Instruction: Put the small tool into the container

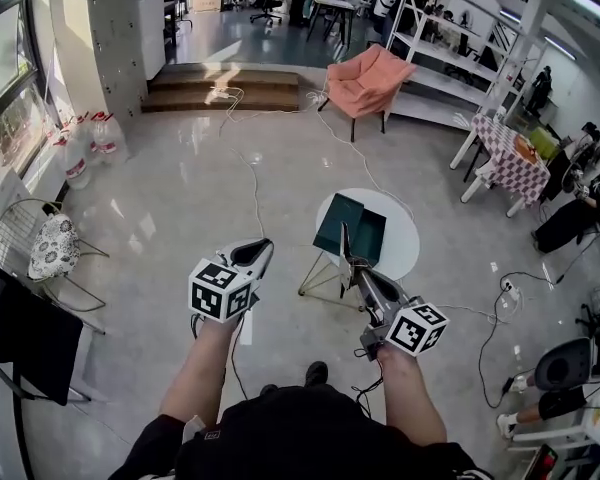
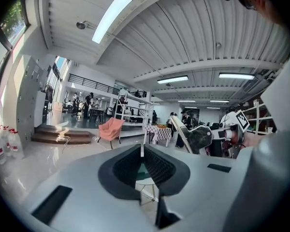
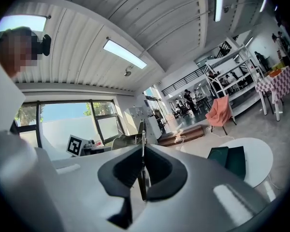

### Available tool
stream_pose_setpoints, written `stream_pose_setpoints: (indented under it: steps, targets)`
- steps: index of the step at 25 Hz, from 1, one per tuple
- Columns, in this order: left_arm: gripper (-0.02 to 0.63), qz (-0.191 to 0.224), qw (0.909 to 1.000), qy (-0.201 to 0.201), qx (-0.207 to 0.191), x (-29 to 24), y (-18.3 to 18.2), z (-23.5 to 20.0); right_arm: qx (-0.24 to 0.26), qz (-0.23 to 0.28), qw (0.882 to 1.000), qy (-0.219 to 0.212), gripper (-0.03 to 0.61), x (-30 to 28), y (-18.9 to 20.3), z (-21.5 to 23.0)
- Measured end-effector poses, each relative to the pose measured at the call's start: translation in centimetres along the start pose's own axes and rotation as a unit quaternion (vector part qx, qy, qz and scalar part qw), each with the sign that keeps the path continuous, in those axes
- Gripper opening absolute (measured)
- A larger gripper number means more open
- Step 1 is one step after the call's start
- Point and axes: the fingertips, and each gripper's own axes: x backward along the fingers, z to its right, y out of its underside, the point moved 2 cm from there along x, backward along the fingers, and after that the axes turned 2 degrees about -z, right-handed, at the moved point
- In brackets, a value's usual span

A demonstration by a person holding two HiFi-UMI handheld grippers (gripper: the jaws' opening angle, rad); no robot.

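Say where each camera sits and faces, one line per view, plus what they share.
Head view: on the person's head, facing steeply down; both forearms, left gripper and right gripper show.
Left gripper view: on that gripper, along its shut jaws across the room; right gripper shows.
Right gripper view: on that gripper, along jaws shut on the small tool, across the room; person's head shows.
Shared: pink chair and white table appear in all three.
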Motion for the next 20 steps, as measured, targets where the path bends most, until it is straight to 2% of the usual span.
stream_pose_setpoints:
  steps: [6, 12, 15, 20]
  targets:
    - [0.025, -0.016, 0.9999, 0.004, 0.004, -2.3, 0.7, -0.9, -0.024, 0.002, 1.0, 0.004, 0.014, -1.4, 0.2, 3.1]
    - [0.025, -0.017, 0.9996, -0.02, 0.009, -4.5, -0.3, -4.4, -0.041, -0.005, 0.999, -0.008, 0.014, -5.2, 0.0, 6.2]
    - [0.025, -0.028, 0.9994, -0.019, 0.012, -7.7, -0.3, -5.4, -0.044, -0.006, 0.999, -0.014, 0.014, -6.9, -0.6, 8.4]
    - [0.025, -0.048, 0.9988, 0.005, 0.006, -14.8, -1.2, -4.8, -0.046, -0.015, 0.999, -0.002, 0.014, -8.1, -2.1, 14.1]
